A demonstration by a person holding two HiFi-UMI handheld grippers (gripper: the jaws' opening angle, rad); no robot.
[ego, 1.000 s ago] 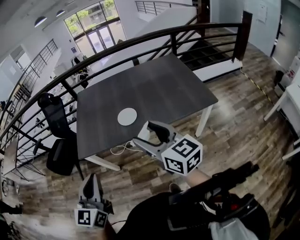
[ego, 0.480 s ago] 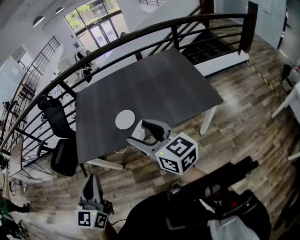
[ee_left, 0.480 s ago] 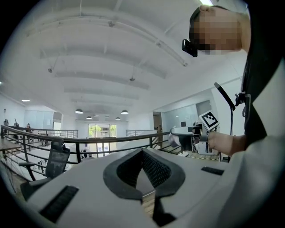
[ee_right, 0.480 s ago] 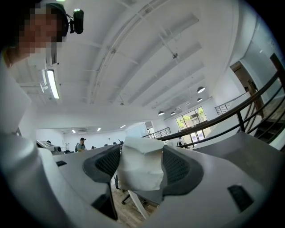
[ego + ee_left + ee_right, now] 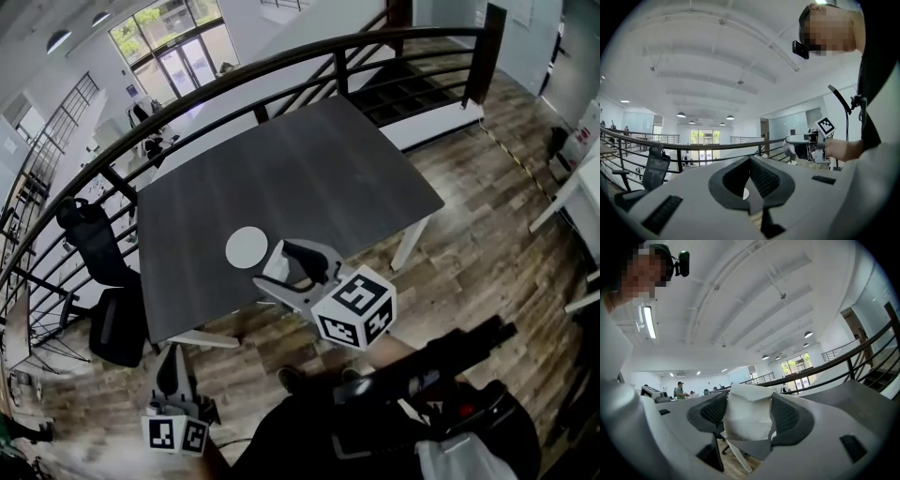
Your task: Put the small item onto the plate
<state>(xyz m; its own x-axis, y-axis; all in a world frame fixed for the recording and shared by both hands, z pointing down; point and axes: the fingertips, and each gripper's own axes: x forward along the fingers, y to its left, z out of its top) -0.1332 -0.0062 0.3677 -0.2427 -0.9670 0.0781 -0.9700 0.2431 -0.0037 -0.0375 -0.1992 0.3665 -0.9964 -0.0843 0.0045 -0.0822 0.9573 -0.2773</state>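
A round white plate (image 5: 247,247) lies near the front edge of the dark grey table (image 5: 309,178). My right gripper (image 5: 273,264) hovers over that edge, just right of the plate. It is shut on a small crumpled white item (image 5: 275,266). In the right gripper view the item (image 5: 746,420) fills the gap between the dark pads (image 5: 786,417) of the right gripper (image 5: 748,398). My left gripper (image 5: 172,354) hangs low at the lower left, off the table, jaws together and empty. In the left gripper view the tips of the left gripper (image 5: 750,160) meet, and the right gripper (image 5: 806,145) shows beyond them.
A black railing (image 5: 281,70) curves behind the table, with a drop to a lower floor beyond. A black office chair (image 5: 89,239) stands left of the table. Wooden floor (image 5: 469,206) surrounds the table. A white table corner (image 5: 581,197) shows at the right edge.
The right gripper, still holding the white item, has drifted left and now sits closer to the plate. The left gripper has stayed low at the lower left.
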